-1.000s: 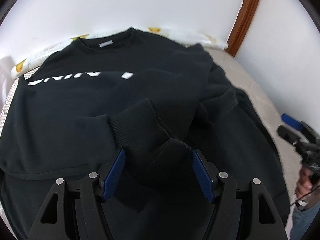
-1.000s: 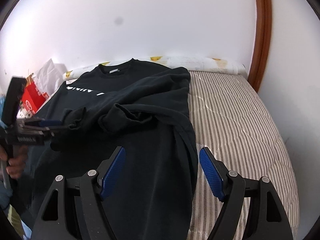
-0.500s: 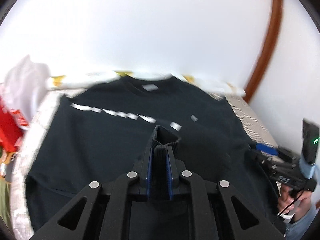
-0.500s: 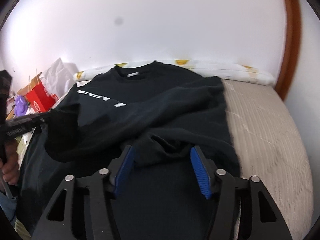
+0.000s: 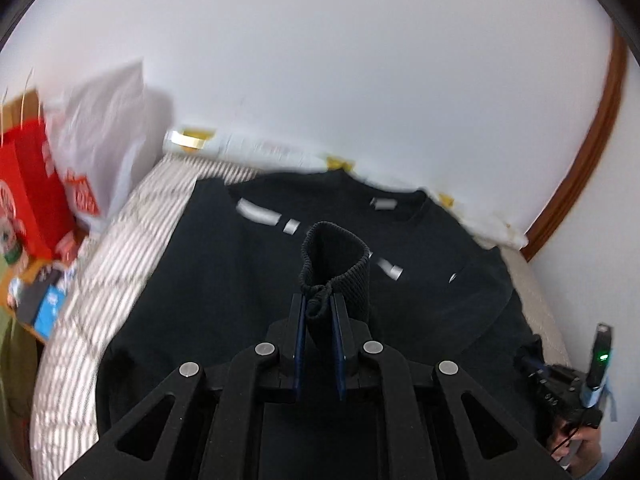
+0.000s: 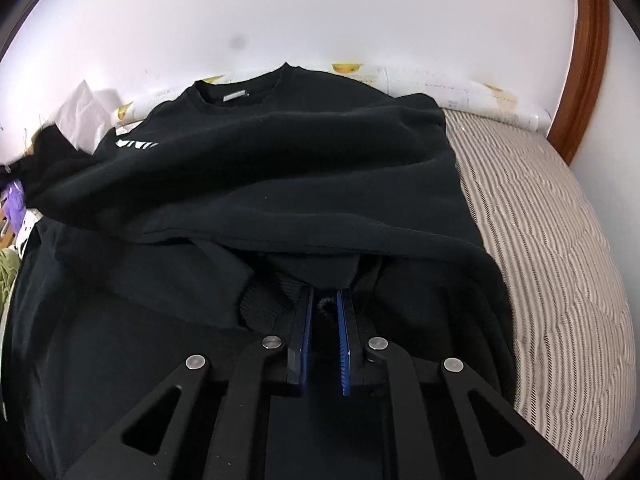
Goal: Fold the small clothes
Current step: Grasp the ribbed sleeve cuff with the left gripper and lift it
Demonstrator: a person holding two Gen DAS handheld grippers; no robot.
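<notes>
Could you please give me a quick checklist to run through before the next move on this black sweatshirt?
1. Left gripper jaws closed on the ribbed cuff: ok, the cuff stands up between them.
2. Right gripper jaws closed on dark fabric of the sweatshirt: ok, though which part it grips, cannot tell.
3. Sweatshirt body flat on the striped mattress: not ok, a fold of fabric lies draped across the middle.
4. Neckline with its label at the far end near the wall: ok.
5. Clear mattress beside the sweatshirt on the right: ok.
6. Hem at the near edge: cannot tell, hidden behind the grippers.
</notes>
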